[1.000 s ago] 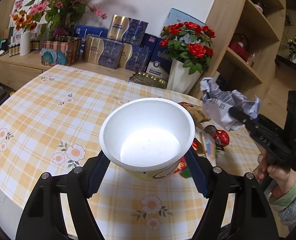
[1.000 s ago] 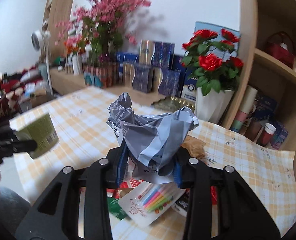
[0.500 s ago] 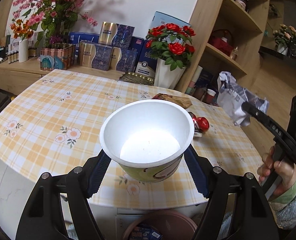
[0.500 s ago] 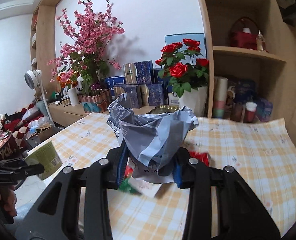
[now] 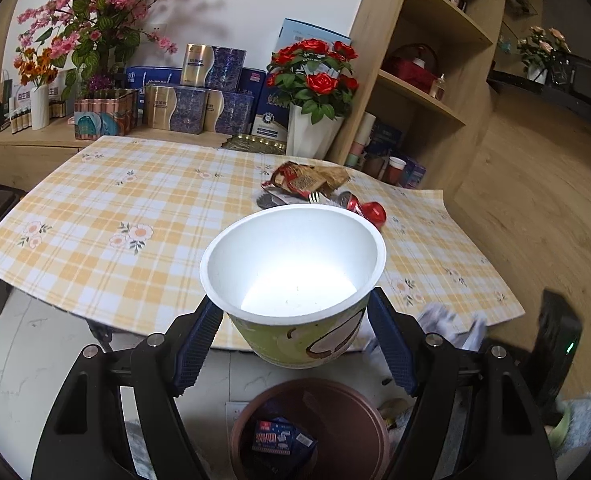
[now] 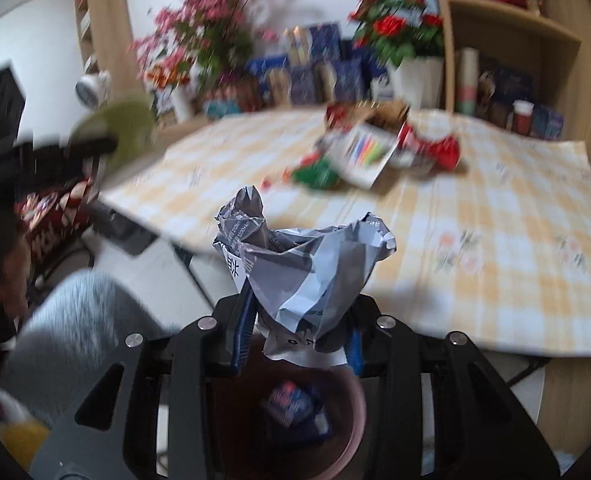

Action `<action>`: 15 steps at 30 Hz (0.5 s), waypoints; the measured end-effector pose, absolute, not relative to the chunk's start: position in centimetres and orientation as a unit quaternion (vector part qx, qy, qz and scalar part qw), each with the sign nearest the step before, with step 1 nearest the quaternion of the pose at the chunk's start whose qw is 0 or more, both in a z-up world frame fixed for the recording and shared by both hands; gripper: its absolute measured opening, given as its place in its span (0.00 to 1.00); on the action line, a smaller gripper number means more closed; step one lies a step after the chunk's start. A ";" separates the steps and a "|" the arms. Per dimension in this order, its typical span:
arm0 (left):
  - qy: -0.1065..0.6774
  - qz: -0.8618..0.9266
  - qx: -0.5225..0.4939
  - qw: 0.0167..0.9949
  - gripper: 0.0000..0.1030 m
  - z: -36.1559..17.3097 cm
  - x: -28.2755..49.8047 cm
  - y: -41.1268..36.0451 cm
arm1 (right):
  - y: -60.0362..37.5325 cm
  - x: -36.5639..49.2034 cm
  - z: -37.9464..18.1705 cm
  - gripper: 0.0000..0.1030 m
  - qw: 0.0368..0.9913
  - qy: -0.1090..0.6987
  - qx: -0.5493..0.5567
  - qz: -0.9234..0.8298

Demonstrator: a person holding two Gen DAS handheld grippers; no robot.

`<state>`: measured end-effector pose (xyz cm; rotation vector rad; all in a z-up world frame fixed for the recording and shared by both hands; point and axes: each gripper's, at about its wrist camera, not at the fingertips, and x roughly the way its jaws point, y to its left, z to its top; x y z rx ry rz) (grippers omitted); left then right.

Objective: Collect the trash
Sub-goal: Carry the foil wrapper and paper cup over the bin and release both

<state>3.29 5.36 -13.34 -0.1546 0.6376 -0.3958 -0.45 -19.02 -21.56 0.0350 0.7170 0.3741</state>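
My left gripper (image 5: 295, 340) is shut on an empty white paper bowl (image 5: 293, 272) with a green printed side, held off the table's front edge above a brown round bin (image 5: 343, 408). My right gripper (image 6: 297, 326) is shut on a crumpled grey plastic bag (image 6: 303, 264), held just above the same bin (image 6: 351, 412). The bin holds a blue packet (image 5: 281, 440). The bag shows blurred at the right in the left wrist view (image 5: 451, 324). The bowl shows blurred at the left in the right wrist view (image 6: 123, 128).
The checked tablecloth (image 5: 127, 216) still carries a brown-red wrapper (image 5: 307, 178), a red crushed can (image 5: 371, 212), a candle card (image 6: 367, 152) and a green wrapper (image 6: 315, 172). A white vase of roses (image 5: 311, 136), gift boxes and wooden shelves (image 5: 419, 88) stand behind.
Both grippers have pulled back off the table and lowered over the brown bin, which has come into view. The bowl and the grey bag stay gripped.
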 end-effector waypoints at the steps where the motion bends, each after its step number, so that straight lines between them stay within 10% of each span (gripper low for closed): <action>1: 0.312 -0.193 -0.075 0.927 0.70 -13.5 3.1 5.4 | -18.7 -0.7 -22.6 0.38 0.913 0.363 0.016 0.186; 15: 0.344 -0.205 -0.056 0.914 0.68 -15.9 1.7 4.1 | -16.7 0.3 -29.7 0.44 0.851 0.486 0.020 0.197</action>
